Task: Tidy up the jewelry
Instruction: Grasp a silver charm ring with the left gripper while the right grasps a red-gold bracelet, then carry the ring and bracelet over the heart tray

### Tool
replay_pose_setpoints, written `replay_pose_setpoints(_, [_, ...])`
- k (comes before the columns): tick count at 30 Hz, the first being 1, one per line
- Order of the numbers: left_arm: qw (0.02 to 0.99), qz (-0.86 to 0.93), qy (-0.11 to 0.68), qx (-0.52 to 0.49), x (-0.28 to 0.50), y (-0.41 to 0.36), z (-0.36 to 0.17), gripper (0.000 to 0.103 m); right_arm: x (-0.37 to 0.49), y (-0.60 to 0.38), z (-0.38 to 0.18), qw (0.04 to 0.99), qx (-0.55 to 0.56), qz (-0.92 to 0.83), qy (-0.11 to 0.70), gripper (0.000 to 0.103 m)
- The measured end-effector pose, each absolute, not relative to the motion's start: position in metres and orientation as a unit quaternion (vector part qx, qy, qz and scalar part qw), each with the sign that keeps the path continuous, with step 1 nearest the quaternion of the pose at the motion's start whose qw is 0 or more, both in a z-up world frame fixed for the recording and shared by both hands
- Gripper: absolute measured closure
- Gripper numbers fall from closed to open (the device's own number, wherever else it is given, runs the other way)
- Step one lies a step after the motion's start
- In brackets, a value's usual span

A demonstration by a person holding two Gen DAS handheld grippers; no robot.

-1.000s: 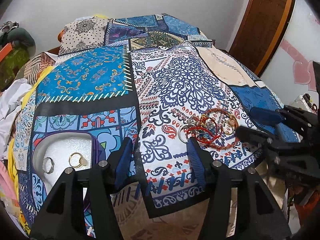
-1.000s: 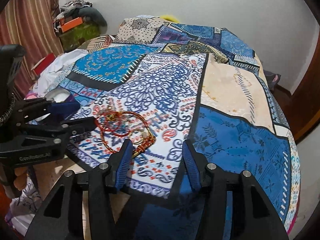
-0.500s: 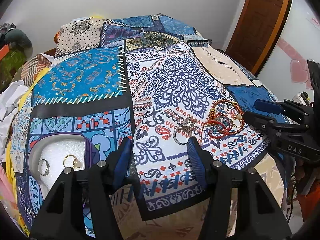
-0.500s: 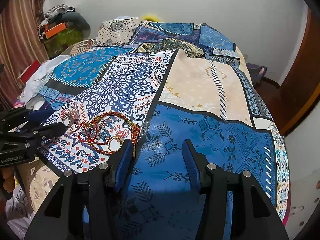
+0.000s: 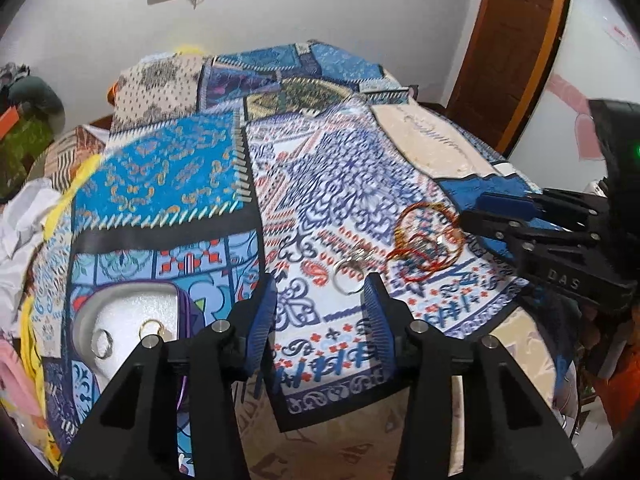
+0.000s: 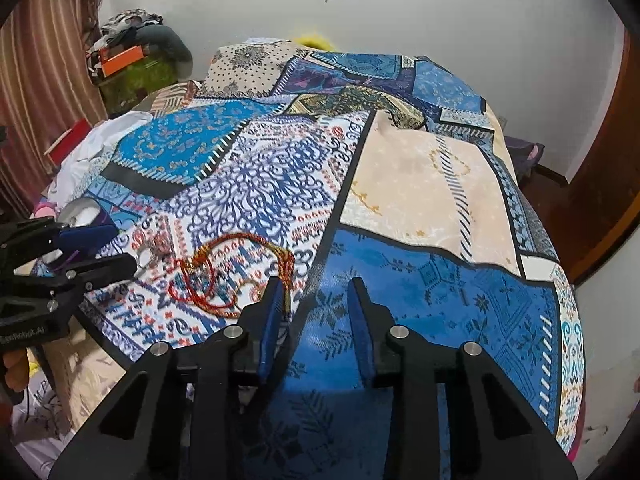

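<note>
A bed is covered with a patchwork bedspread (image 5: 168,184) in blue, white and cream patterns, and the jewelry lies on its near part. In the left wrist view the left gripper (image 5: 322,308) hangs above the white and blue patterned patch; its jaws are closing, and only the cloth is seen between the blue pads, nothing is pinched. A silver ring (image 5: 348,278) lies on the cloth just beyond the right finger of this gripper, close to its tip. A little further to the right lies a tangle of red and gold bangles (image 5: 430,240), touching and overlapping each other, with some small pieces inside that I cannot tell clearly. At the lower left there is an open jewelry box (image 5: 120,300) with a white lining and a purple edge, and inside it a gold ring (image 5: 152,326) and a second silver ring (image 5: 102,342) lie side by side. The right gripper (image 6: 314,312) is over the dark blue patch near the bed edge; its jaws are also closing to a rather narrow gap, and they hold nothing. Its left finger is just beside the gold end of the bangles in the right wrist view, but I cannot tell if it touches them. A brown wooden door (image 5: 516,40) stands at the right side of the white wall
</note>
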State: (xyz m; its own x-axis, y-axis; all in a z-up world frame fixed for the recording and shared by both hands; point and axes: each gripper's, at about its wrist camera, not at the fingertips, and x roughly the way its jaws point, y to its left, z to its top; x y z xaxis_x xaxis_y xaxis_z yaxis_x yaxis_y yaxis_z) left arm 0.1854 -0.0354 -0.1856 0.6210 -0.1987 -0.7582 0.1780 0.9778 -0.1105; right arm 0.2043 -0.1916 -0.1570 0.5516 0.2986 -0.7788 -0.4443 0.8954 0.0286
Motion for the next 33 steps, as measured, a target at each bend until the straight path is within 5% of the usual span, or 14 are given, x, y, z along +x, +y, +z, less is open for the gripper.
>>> replay_pose_setpoints(12, [0.891,-0.131,0.435,-0.016,0.204,-0.048,-0.199,0.066,0.215,-0.171,-0.169,0.863,-0.1,0.237,0.435,0.08])
replay_pose_setpoints(16, [0.892,-0.13,0.433,-0.016,0.205,-0.05,-0.202,0.083,0.215,-0.171,-0.17,0.861,-0.096,0.245,0.435,0.091])
replay_pose_setpoints(33, [0.912,-0.123,0.391,-0.017,0.183,-0.043,-0.161,0.083,0.198,-0.176,-0.135,0.879,-0.071,0.252,0.398,0.096])
